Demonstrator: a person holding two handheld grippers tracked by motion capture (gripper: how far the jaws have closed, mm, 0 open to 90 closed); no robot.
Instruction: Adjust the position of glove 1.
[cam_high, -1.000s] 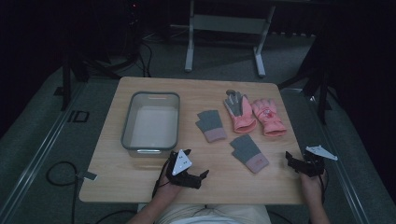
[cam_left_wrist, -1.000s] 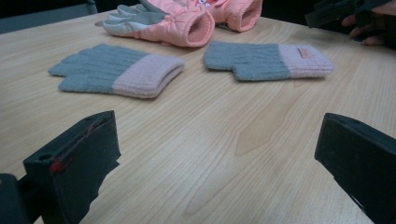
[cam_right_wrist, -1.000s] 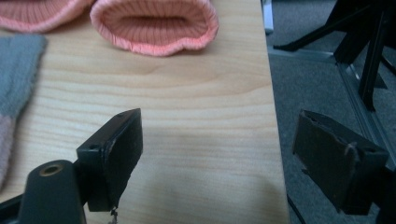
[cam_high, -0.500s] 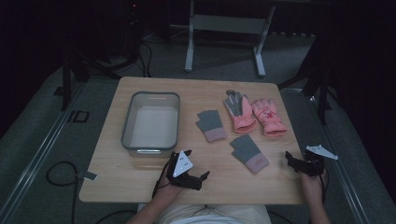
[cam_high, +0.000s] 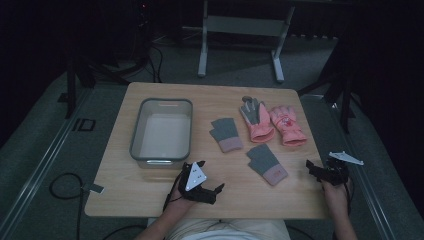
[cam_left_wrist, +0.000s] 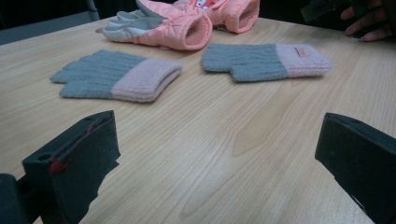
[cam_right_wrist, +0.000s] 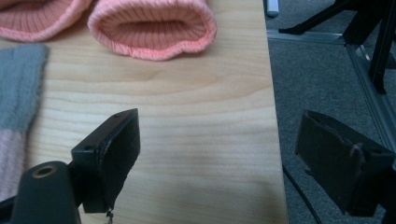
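both grippers, left gripper (cam_high: 216, 189) and right gripper (cam_high: 312, 167), spread wide and empty. nearest knit glove (cam_high: 267, 163), at 10 o'clock of right gripper, looks soft, light, floppy; pinch its pink cuff.

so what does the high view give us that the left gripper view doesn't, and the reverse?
High view alone: the clear bin at the table's left, the table's full outline, both forearms, the left gripper from outside.

Left gripper view alone: its own black jaws spread wide above bare wood, and the open cuff of a pink glove.

Both: two grey knit gloves, the pink pair, the hand on the right gripper.
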